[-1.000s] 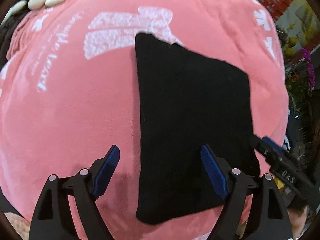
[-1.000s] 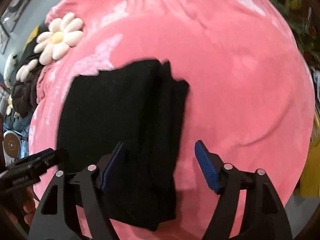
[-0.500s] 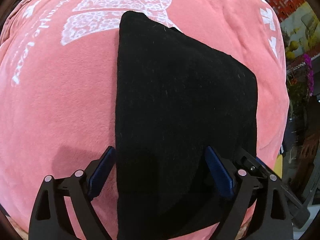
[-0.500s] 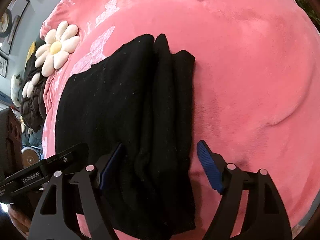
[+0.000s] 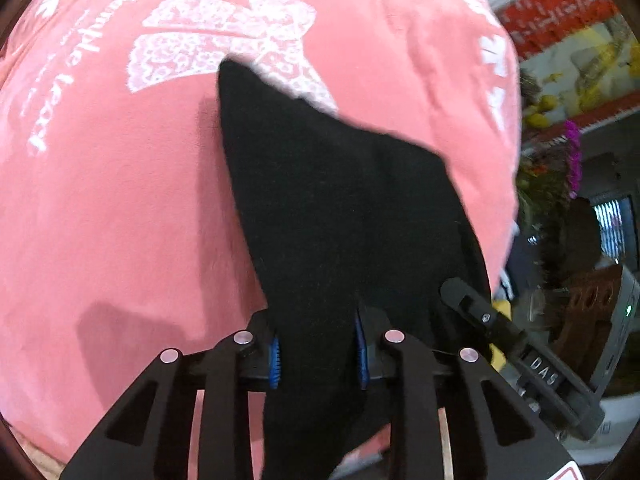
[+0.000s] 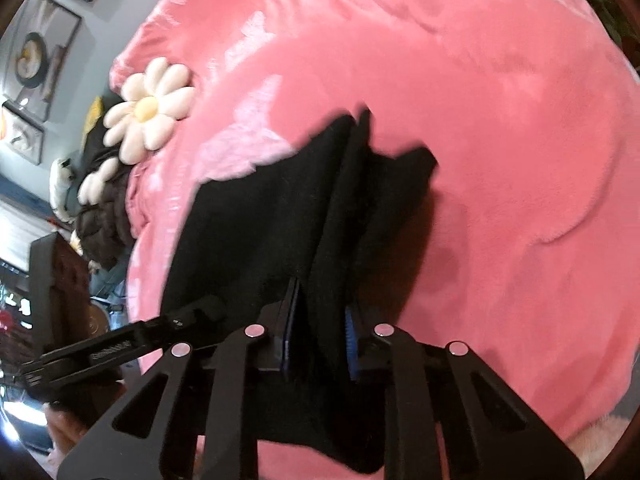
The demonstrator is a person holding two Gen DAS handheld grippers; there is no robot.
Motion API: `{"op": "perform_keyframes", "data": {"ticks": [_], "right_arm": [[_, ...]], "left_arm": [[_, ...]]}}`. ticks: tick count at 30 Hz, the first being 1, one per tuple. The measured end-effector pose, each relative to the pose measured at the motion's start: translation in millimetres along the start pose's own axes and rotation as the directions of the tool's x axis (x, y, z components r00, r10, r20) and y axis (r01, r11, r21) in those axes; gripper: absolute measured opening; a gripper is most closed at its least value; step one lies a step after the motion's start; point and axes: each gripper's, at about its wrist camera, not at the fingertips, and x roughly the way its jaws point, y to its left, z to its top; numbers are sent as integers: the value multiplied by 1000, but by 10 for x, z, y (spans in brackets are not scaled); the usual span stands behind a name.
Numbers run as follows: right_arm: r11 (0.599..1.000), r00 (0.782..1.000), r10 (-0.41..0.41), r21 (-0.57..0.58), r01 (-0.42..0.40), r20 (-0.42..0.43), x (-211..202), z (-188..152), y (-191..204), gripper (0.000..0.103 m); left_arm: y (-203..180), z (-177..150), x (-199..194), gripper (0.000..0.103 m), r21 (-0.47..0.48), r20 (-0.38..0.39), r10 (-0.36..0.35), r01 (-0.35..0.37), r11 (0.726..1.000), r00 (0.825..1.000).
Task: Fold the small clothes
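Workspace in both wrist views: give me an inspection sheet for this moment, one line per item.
Surface: plush pink blanket with white lace-bow print, lightly rumpled.
Job's things: black knitted garment, partly folded, near edge drawn up off the blanket, far end still resting on it.
Clutter: cream daisy-shaped cushion and a dark brown quilted item at the blanket's far edge.
Grippers: left tongs closing, blue pads pinching the garment's near edge; right tongs closing, pads pinching a bunched fold.
Cables: nothing seen.
Surroundings: framed pictures on a grey wall; magenta flowers and a red wall hanging beyond the blanket.
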Motion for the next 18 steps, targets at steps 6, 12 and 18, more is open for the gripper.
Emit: {"op": "perform_keyframes", "data": {"ticks": [6, 12, 18], "right_arm": [[990, 997, 72, -123, -67, 35, -532, -308, 648, 13], [948, 984, 158, -291, -128, 80, -833, -527, 1479, 11], [884, 952, 261, -435, -170, 158, -1075, -587, 2205, 11]], "left_arm": [[-63, -490, -813, 23, 74, 82, -2, -4, 997, 997], [114, -736, -1653, 23, 89, 218, -1, -19, 996, 976], [221, -839, -2557, 23, 148, 415, 32, -102, 984, 909]]}}
